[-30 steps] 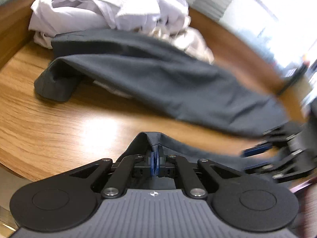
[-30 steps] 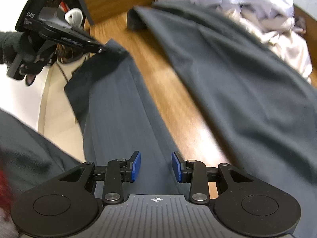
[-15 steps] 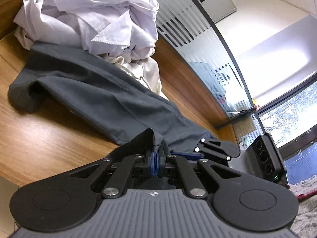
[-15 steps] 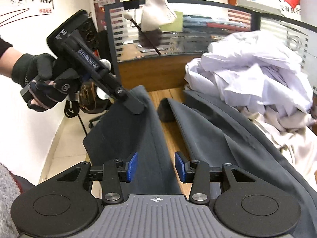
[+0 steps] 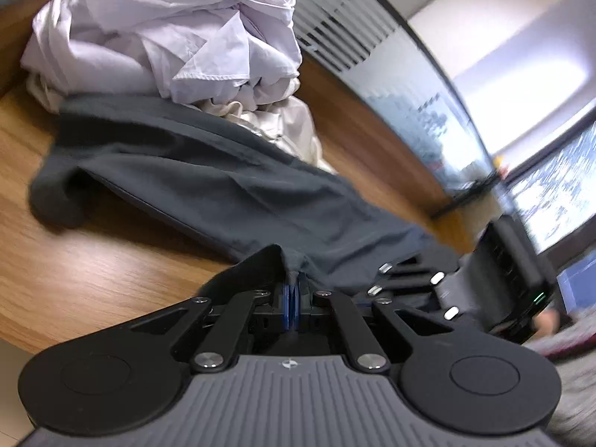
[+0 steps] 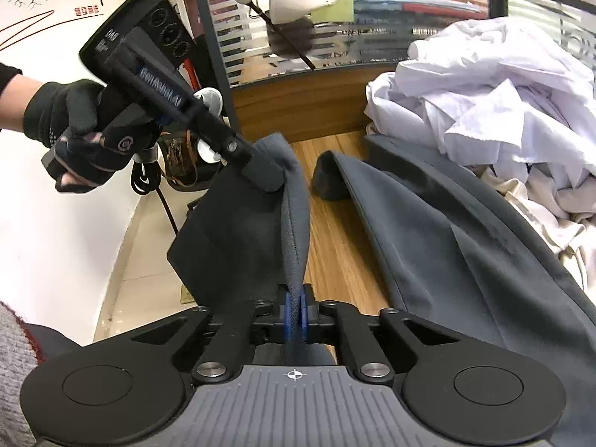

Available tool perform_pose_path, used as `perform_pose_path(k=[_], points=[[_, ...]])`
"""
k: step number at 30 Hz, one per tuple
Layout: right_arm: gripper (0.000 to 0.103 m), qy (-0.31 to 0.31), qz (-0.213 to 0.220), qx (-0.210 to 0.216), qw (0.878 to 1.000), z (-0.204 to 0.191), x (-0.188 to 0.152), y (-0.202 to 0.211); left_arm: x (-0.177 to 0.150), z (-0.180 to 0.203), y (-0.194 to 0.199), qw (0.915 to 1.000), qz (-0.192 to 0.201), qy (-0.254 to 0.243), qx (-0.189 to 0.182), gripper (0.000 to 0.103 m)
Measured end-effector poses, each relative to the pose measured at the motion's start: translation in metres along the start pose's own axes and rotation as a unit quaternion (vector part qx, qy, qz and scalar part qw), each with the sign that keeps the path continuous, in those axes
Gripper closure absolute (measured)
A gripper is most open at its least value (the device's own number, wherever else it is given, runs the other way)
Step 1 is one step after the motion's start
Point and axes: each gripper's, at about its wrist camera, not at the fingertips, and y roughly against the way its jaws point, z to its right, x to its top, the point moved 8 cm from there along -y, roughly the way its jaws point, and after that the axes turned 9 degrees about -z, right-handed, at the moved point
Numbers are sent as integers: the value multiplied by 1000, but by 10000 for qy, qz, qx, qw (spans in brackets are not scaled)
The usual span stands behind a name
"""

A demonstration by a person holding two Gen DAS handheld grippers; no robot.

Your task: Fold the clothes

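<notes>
1. Nearest the right wrist camera, the right gripper (image 6: 294, 311) has its blue jaws pinching a hemmed edge of the dark grey trousers (image 6: 465, 246), the cloth running up taut from between the pads.
2. In the left wrist view, the left gripper (image 5: 292, 300) holds its jaws pressed together on another fold of the same trousers (image 5: 223, 182), the fabric bunched just above the pads.
3. A gloved hand (image 6: 74, 130) carries the left gripper (image 6: 268, 173) at upper left of the right wrist view, gripping the raised part of the garment clear of the wooden surface (image 6: 327, 246).
4. The rest of the trousers lies stretched across the wooden surface (image 5: 93, 260), one end curled over at the left of the left wrist view.
5. Beyond, a crumpled heap of white shirts (image 5: 167, 37) sits against the garment's far edge, with what appears to be a cream cloth (image 5: 283, 126) under it.
6. Farthest off stands a striped glass partition (image 5: 335, 26), blurred.
</notes>
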Motion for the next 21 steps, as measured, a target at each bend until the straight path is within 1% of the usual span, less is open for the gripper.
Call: perform_pose_path(k=[1, 2, 3, 4, 6, 7, 9, 12, 15, 16, 18, 21], points=[[97, 22, -71, -94, 9999, 0, 0, -1, -1, 0, 0, 9994, 3, -211, 281, 92], [97, 67, -137, -148, 9998, 0, 1, -1, -2, 3, 2, 9981, 16, -434, 447, 91], [97, 114, -206, -224, 9995, 1, 1, -2, -2, 6, 4, 9960, 42, -640, 624, 82], [97, 174, -280, -293, 9990, 1, 1, -3, -2, 10, 7, 9926, 55, -892, 827, 70], [97, 304, -389, -371, 9981, -1, 1, -3, -4, 19, 10, 9838, 92, -1400, 1113, 58], [97, 376, -440, -388, 9976, -3, 2, -4, -5, 24, 11, 9777, 95, -1683, 1250, 57], [97, 427, -504, -402, 9970, -4, 3, -5, -8, 36, 7, 9621, -18, -2297, 1469, 56], [97, 603, -583, -436, 9955, -8, 5, -6, -11, 53, -4, 9353, -191, -3128, 1642, 56], [97, 779, -660, -467, 9937, -13, 7, -7, -11, 64, -18, 9106, -344, -3782, 1632, 56], [97, 857, -675, -470, 9929, -15, 7, -7, -12, 67, -24, 8984, -450, -4054, 1627, 56], [97, 974, -714, -459, 9916, -19, 8, -7, -14, 71, -35, 8708, -666, -4596, 1615, 56], [97, 1157, -782, -488, 9890, -25, 8, -7, -18, 77, -51, 8229, -968, -5377, 1561, 56]])
